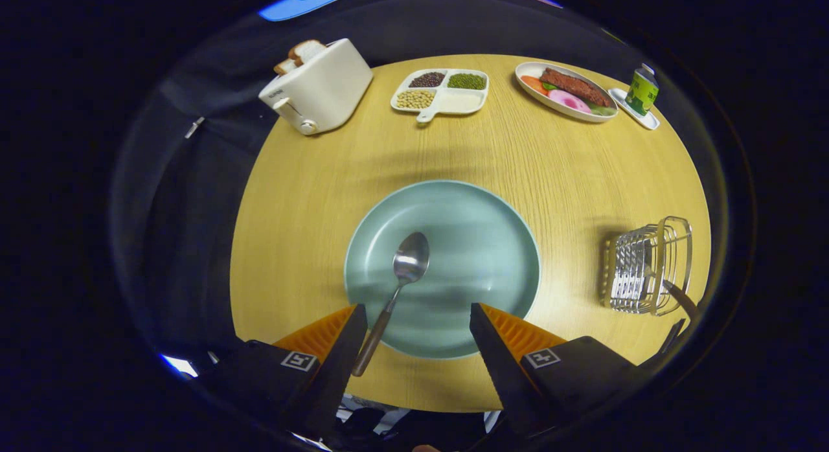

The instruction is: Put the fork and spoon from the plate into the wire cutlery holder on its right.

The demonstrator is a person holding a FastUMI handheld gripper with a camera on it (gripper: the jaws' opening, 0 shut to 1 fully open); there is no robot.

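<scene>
Table (pixel 518 173): round, light wood grain, carrying everything below.
Plate (pixel 479 245): pale green, shallow, glazed, just ahead of the fingers; near rim lying between them.
Toaster (pixel 320 86): white, far left side, 2 bread slices standing in the slots.
Wire cutlery holder (pixel 644 265): metal basket to the right of the plate, well apart from it; 1 dark handle leaning out of it, probably the fork, so likely 1 of 2 pieces done.
Food plate (pixel 565 90): oval, far right, with meat and vegetables.
Divided tray (pixel 442 92): 4 compartments, beans and seeds in 3 of them.
Green can (pixel 642 89): upright on a small white dish, far right.
Gripper (pixel 418 326): fingers spread wide, holding nothing, hovering over the near rim of the plate.
Spoon (pixel 407 277): lying on the plate, shiny bowl near the plate centre, brownish handle crossing the near rim and ending close beside the left finger.
Handling of the spoon: likely light, stiff, not fragile; polished bowl probably slippery, and low against the glaze.
Best hold: on the handle where it overhangs the rim, with some space under it; fingers to shift left and close across the handle.
</scene>
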